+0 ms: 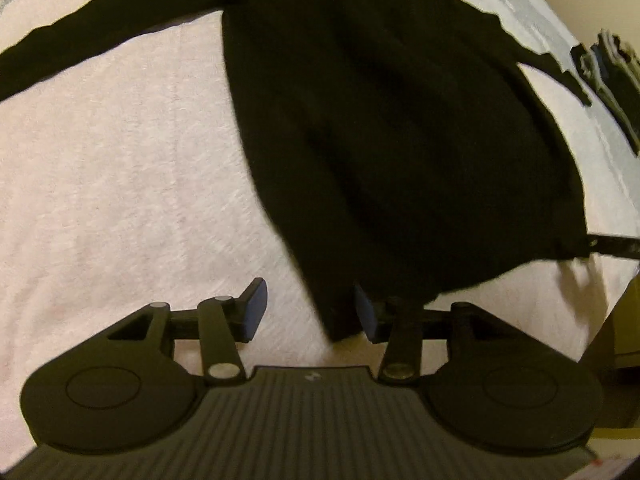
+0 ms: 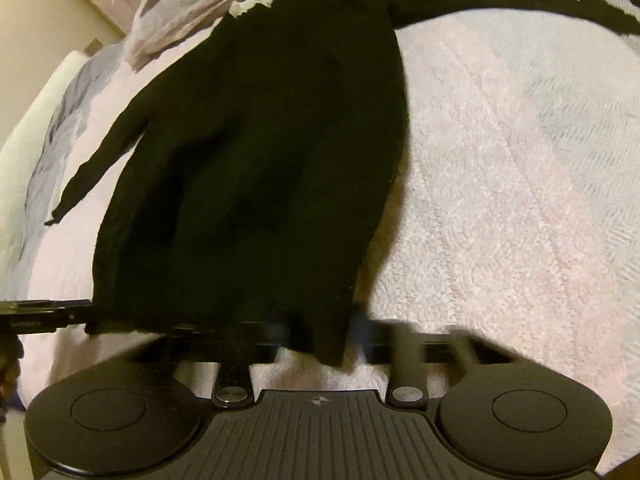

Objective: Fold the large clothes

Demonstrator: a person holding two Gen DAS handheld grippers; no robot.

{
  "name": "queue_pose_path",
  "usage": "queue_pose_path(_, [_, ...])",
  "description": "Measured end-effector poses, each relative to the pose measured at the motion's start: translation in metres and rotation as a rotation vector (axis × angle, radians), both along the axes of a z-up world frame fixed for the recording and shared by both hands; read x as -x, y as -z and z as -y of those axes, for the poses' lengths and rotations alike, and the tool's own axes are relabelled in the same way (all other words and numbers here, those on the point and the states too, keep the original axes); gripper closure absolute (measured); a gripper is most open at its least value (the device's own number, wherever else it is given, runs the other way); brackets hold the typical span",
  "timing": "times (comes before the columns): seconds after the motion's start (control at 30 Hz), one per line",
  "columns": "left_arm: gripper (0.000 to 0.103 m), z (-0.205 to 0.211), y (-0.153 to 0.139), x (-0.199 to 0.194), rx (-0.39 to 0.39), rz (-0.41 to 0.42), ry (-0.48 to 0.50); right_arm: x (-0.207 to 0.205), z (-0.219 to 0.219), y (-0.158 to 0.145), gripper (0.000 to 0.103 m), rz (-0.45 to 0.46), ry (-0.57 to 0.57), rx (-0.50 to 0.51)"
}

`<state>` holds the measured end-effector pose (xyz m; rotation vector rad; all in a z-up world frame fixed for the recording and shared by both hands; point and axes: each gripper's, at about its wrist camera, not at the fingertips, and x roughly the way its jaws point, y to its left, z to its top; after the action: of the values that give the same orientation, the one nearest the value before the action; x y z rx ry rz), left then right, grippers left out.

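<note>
A black long-sleeved garment point(image 1: 380, 128) lies flat on a pale pink bedspread point(image 1: 120, 180), sleeves spread to both sides. My left gripper point(image 1: 311, 312) is open over the near hem; one hem corner point(image 1: 336, 316) lies between its blue pads point(image 1: 256, 308), close against the right one. In the right wrist view the garment point(image 2: 260, 152) runs away from me. My right gripper point(image 2: 320, 336) is motion-blurred at the other hem corner point(image 2: 324, 348) and is shut on it. Each gripper shows at the edge of the other's view, the right gripper point(image 1: 616, 245) and the left gripper point(image 2: 44, 314).
A stack of folded clothes point(image 1: 612, 76) sits on the bed beyond the garment's right sleeve. Rumpled pillows and bedding point(image 2: 180, 12) lie at the head end by a cream wall point(image 2: 40, 20). Part of a hand point(image 2: 8, 364) shows at the left edge.
</note>
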<state>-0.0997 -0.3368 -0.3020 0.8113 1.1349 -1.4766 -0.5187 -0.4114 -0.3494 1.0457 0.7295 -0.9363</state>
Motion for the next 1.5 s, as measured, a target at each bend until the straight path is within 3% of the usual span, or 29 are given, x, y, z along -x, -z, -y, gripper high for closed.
queue_pose_path(0.03, [0.065, 0.002, 0.001, 0.002, -0.004, -0.004, 0.002, 0.003, 0.003, -0.001, 0.101, 0.006, 0.011, -0.009])
queue_pose_path(0.1, [0.099, 0.002, -0.003, 0.002, -0.007, -0.047, 0.002, 0.01, 0.009, -0.01, 0.102, -0.004, 0.014, -0.018])
queue_pose_path(0.23, [0.101, -0.008, -0.033, 0.005, 0.02, -0.088, 0.014, 0.041, 0.009, -0.056, 0.103, -0.048, -0.026, -0.018])
queue_pose_path(0.33, [0.101, -0.025, -0.059, 0.012, 0.035, -0.092, 0.029, 0.056, 0.004, -0.071, 0.103, -0.088, -0.059, -0.02])
queue_pose_path(0.47, [0.101, -0.038, -0.051, 0.023, -0.003, -0.112, 0.027, 0.057, 0.008, -0.043, 0.103, -0.12, -0.072, -0.065])
queue_pose_path(0.7, [0.101, -0.033, -0.019, 0.036, -0.055, -0.057, 0.041, 0.054, 0.013, -0.009, 0.102, -0.138, -0.058, -0.114])
queue_pose_path(0.77, [0.099, -0.032, -0.018, 0.032, -0.082, -0.069, 0.022, 0.054, 0.014, -0.012, 0.093, -0.166, -0.055, -0.121])
queue_pose_path(0.83, [0.092, -0.032, -0.022, 0.03, -0.11, -0.047, 0.004, 0.052, 0.013, -0.023, 0.061, -0.208, -0.061, -0.09])
queue_pose_path(0.9, [0.09, -0.032, -0.032, 0.032, -0.101, -0.018, 0.004, 0.054, 0.017, -0.035, 0.049, -0.212, -0.065, -0.056])
queue_pose_path(1.07, [0.09, -0.034, -0.069, 0.02, -0.064, 0.046, -0.056, 0.048, 0.026, -0.071, 0.049, -0.199, -0.082, 0.025])
queue_pose_path(1.13, [0.083, -0.032, -0.088, 0.016, -0.045, 0.065, -0.089, 0.041, 0.032, -0.086, 0.049, -0.182, -0.092, 0.046])
queue_pose_path(1.27, [0.079, -0.022, -0.127, 0.014, 0.012, 0.093, -0.15, 0.022, 0.048, -0.113, 0.049, -0.155, -0.086, 0.08])
queue_pose_path(1.37, [0.07, -0.016, -0.154, 0.014, 0.049, 0.1, -0.191, 0.023, 0.05, -0.137, 0.048, -0.136, -0.084, 0.112])
queue_pose_path(1.43, [0.055, -0.007, -0.169, 0.019, 0.064, 0.103, -0.213, 0.01, 0.056, -0.148, 0.048, -0.144, -0.095, 0.136])
queue_pose_path(1.5, [0.048, -0.002, -0.182, 0.023, 0.08, 0.106, -0.222, 0.005, 0.057, -0.159, 0.048, -0.149, -0.113, 0.166])
